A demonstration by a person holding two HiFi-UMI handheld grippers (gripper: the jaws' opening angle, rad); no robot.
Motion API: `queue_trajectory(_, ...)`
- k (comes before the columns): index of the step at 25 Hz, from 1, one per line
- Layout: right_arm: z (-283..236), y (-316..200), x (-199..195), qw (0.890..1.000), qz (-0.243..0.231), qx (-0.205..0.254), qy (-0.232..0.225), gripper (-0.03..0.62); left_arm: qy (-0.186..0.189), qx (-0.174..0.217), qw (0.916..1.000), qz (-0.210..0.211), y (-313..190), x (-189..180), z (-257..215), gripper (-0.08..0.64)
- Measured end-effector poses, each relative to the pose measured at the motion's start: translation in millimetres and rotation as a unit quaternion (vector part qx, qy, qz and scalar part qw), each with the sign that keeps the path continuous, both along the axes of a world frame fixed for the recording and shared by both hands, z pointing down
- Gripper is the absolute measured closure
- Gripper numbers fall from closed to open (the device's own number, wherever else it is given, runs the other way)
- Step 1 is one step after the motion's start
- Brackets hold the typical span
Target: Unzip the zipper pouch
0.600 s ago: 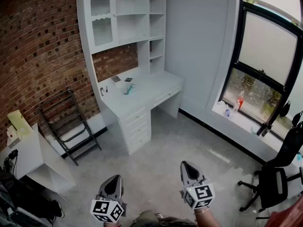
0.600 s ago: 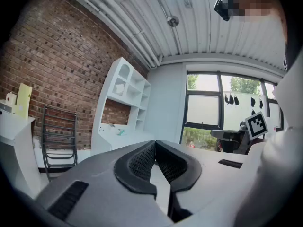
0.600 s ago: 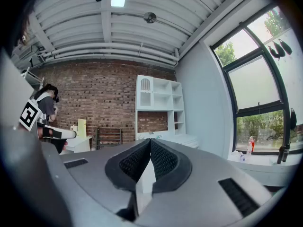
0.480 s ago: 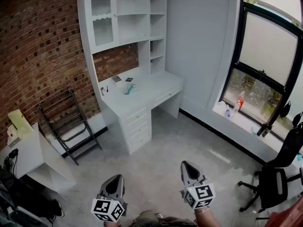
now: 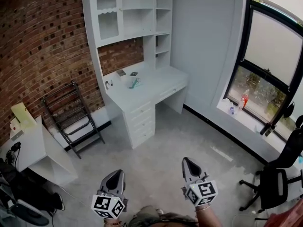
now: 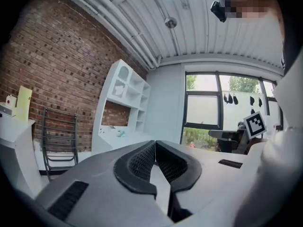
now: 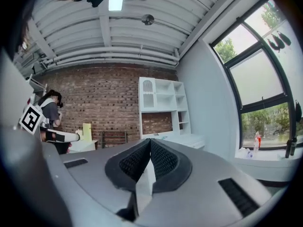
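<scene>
Left hand-held gripper (image 5: 117, 172): jaws fully together, the black ribbed pads meeting at the tips, nothing between them. It hangs low over the grey floor (image 5: 189, 131), touching nothing, nose aimed across the room.

Right hand-held gripper (image 5: 185, 160): likewise closed tip to tip, empty, in free air. It sits beside the left one and clear of it.

Task thing: I can't pick out a zipper pouch for certain. The only candidate is a small teal thing (image 5: 135, 83) lying on the white worktop (image 5: 158, 82) of the shelved desk unit, which stands against the red brick wall (image 5: 47, 46). It is across the room, well apart from both grippers. From the head view, its longer side seems to run from the worktop's front toward the back, slightly slanted. I can't tell which end carries a zip pull, or whether it is zipped.

Hard to make out:
- Two small dark items (image 5: 122, 73) sit behind the teal thing, nearer the wall, too small to identify.
- In both gripper views the desk is a distant patch and the teal thing is only a speck.
- My arms are cut off by the bottom edge of the head view.
- A black office chair (image 5: 277, 181) is clipped by the right edge of the head view.
</scene>
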State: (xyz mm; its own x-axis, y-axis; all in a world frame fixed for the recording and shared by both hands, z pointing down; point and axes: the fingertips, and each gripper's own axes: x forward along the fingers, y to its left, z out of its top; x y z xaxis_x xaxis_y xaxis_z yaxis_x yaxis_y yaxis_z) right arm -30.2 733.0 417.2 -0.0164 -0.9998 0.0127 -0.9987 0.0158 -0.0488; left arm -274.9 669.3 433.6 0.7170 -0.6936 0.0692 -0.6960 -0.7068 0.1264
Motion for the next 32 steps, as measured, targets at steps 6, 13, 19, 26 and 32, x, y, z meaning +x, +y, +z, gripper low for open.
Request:
queue_trajectory(6,1,-1,-9,1.000,-0.011,0.001,0.004,0.592,-0.008,0.008,0.9999,0.006,4,2,2,0.557)
queue_trajectory(13,6,-7,-3,1.000,-0.005,-0.007,0.006,0.573,0.003,0.018,0.9998,0.011,4,5,-1,0.545)
queue_trajectory(19,9,-17,-6,1.000,-0.015,-0.012,0.010,0.350,-0.002,0.021,0.9995,0.021,0,9,-1,0.396)
queue_trajectory(26,7,-29,-6,1.000,-0.026,-0.002,0.007,0.067,-0.016,0.009,0.9986,0.050,-2,26,7,0.085)
queue_trajectory(32,13,-36,-7,0.999,-0.037,-0.009,0.018,0.029,-0.023,0.009,0.9989,0.041,-7,37,7,-0.011)
